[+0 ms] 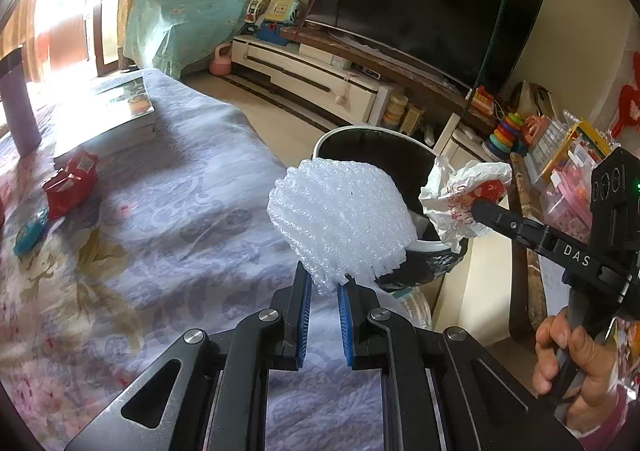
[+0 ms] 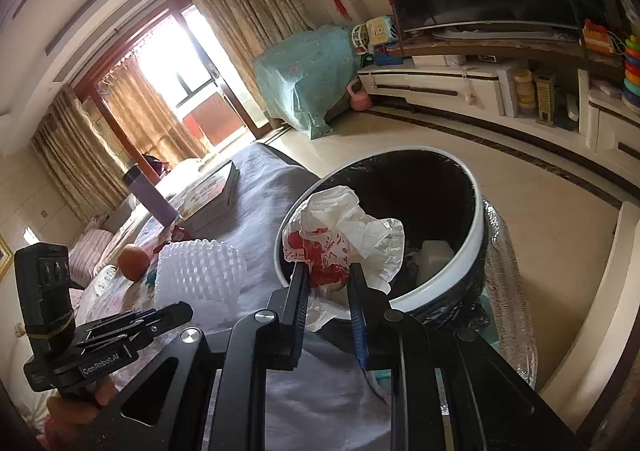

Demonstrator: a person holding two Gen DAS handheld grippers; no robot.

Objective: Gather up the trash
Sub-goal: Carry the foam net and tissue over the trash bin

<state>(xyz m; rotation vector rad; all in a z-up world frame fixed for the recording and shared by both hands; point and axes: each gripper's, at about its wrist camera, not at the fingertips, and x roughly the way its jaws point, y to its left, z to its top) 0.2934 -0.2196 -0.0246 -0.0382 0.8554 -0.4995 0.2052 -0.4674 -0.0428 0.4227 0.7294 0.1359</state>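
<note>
Right wrist: bin [image 2: 478, 207] contains white crumpled trash [image 2: 434, 257].

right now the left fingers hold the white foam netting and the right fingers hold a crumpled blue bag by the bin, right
Not quite: the crumpled bag in the right gripper is white with red print, not blue, as the right wrist view shows. The left gripper does hold the white foam netting by the bin.

Both wrist views angled down, close over the table edge, sharing the bin [image 1: 362, 139] [image 2: 478, 207]
</note>
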